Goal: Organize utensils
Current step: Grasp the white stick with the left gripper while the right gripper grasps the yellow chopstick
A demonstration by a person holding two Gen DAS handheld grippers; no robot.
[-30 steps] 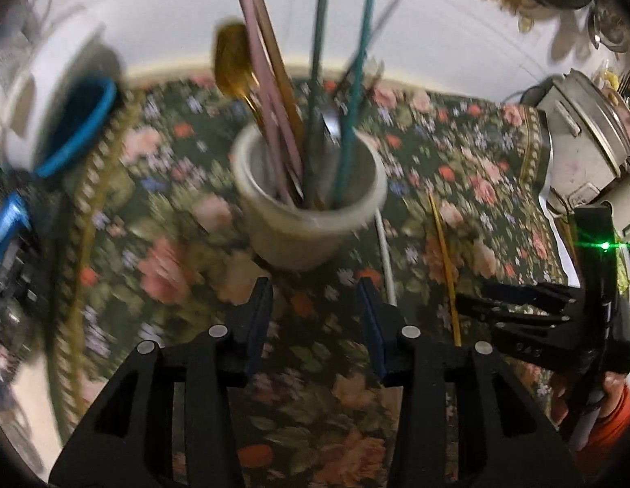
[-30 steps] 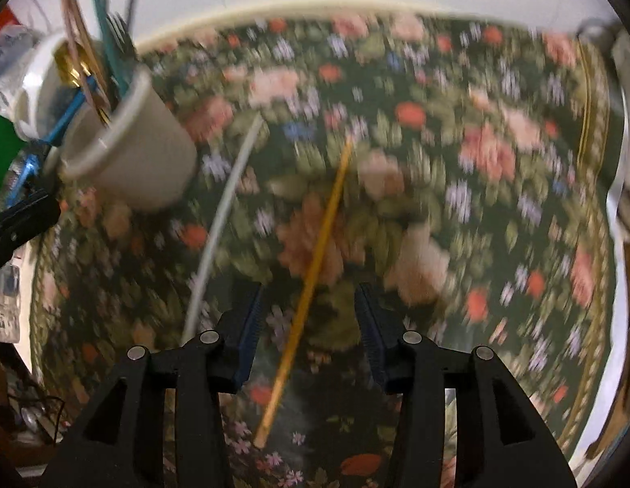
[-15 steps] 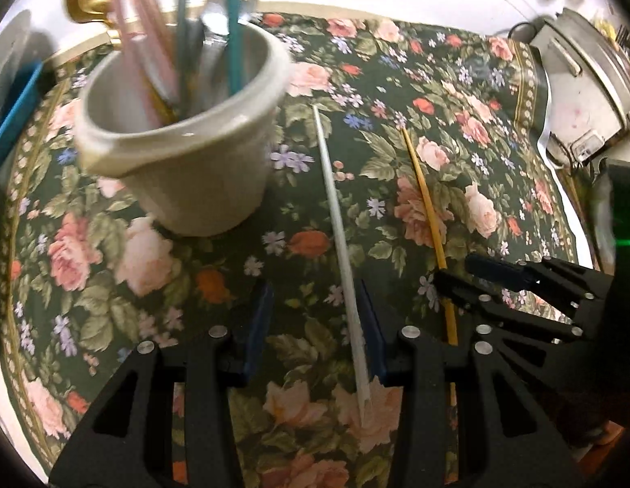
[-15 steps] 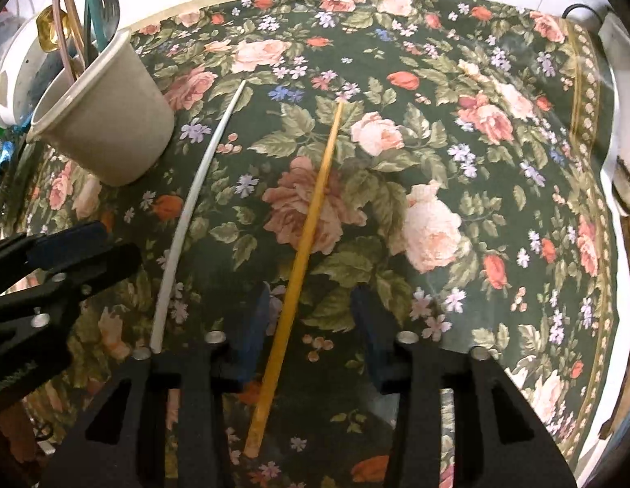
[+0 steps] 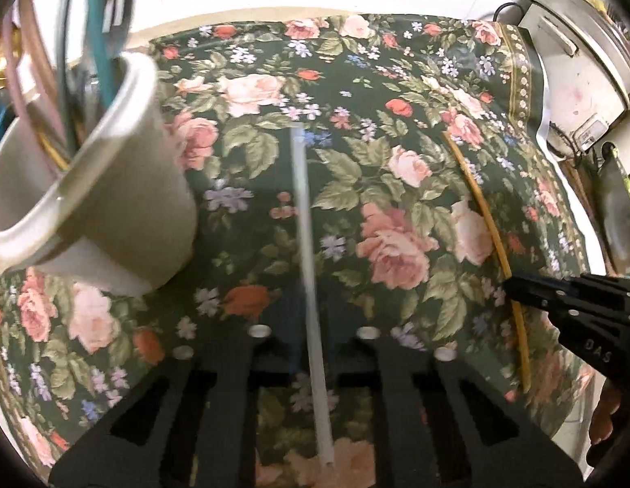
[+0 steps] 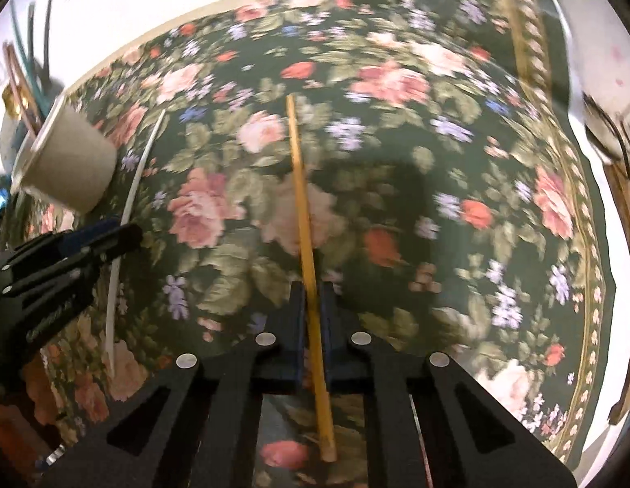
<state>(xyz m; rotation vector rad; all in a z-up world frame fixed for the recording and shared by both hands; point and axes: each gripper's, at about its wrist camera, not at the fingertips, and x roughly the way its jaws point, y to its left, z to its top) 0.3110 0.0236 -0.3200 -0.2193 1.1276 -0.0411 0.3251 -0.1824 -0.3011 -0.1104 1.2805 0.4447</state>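
Black jaws of the right gripper [image 6: 311, 305] are pinched together on a yellow chopstick [image 6: 302, 219]. Stick runs between the pads, tip toward 12 o'clock, butt end toward 6 under the gripper body. Most of its length lies on the floral cloth [image 6: 437, 162].

Left gripper [image 5: 312, 325]: its own view is motion-blurred and the fingertips are smeared, but the jaws read as closed on a white chopstick [image 5: 304, 219]. Stick passes down the midline, far tip at 12, near end at 6 between the finger frames. From the right wrist view the left gripper [image 6: 123, 236] sits at 9 o'clock, dark tips meeting at the white chopstick [image 6: 131, 191].

From the left wrist view the right gripper [image 5: 514, 284] comes in at 3 o'clock, tips on the yellow chopstick [image 5: 481, 211], which curves from about 1 o'clock down to 4.

Both sticks lie roughly side by side on the cloth [image 5: 355, 81], apart from each other.

Cream cup [image 5: 111, 187] at 9–10 o'clock, standing on the cloth just beside the white stick, not touching it. Holds a bundle of utensils [image 5: 99, 40]: teal, pink and dark handles, gold one at the edge. Same cup [image 6: 66, 166] at 10 o'clock in the right view.

White appliance [image 5: 579, 73] at 2 o'clock, past the cloth edge. Part of a hand [image 5: 603, 415] at 4 o'clock below the right gripper.
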